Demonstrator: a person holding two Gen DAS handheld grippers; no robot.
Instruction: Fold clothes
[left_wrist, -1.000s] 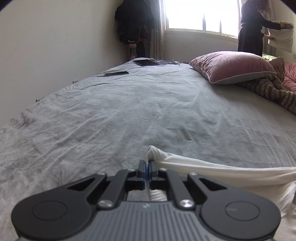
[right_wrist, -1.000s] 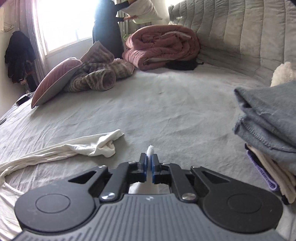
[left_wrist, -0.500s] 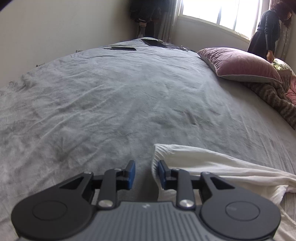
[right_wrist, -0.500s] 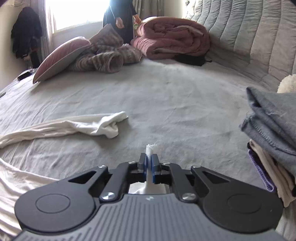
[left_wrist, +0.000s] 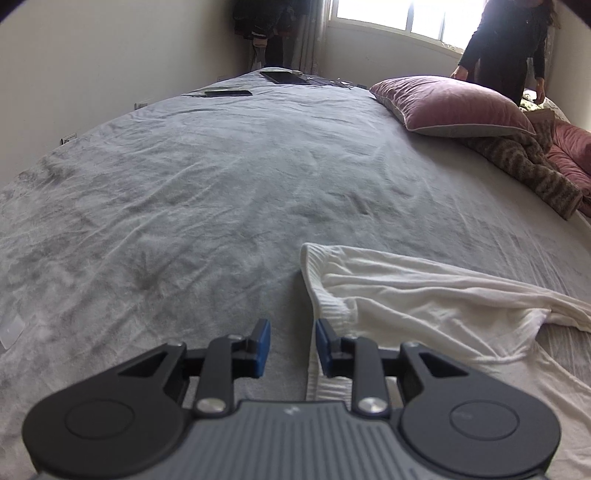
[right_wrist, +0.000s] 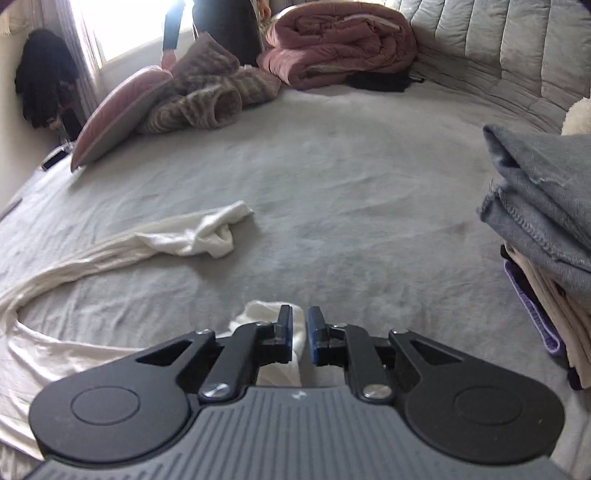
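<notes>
My left gripper (left_wrist: 291, 345) hangs spread and empty just left of the white garment (left_wrist: 424, 295) on the bed (left_wrist: 221, 177), whose length runs rightward to my right gripper (right_wrist: 300, 334), jaws opening around its other end.

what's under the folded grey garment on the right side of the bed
Under the grey garment sits a stack: cream fabric layers with a purple edge below them. How many pieces lie there and what they are stays hidden by the grey garment and the frame edge.
</notes>
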